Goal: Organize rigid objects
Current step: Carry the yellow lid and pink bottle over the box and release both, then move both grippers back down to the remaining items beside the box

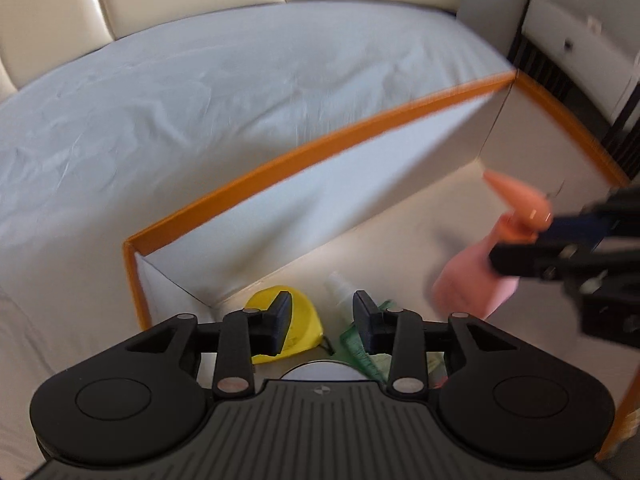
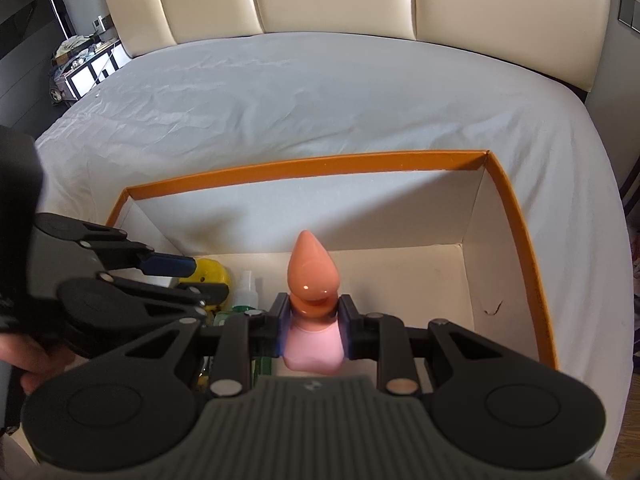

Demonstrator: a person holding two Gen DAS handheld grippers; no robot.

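Fingers of our right gripper [image 2: 313, 322] clamp the pink bottle [image 2: 314, 350] low inside the orange-rimmed box [image 2: 516, 216], while our left gripper [image 1: 322, 322] hangs released at nine o'clock above the yellow item [image 1: 304, 312] (already boxed), so we judge only the release remains.

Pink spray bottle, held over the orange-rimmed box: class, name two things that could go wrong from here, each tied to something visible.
1. The right gripper grips the pink spray bottle only at its narrow neck below the peach nozzle, so the body might swing or slip on release.
2. The yellow tape measure and small clear bottle crowd the box's left corner, where the left gripper hovers with open jaws; drifting left could cause a knock.
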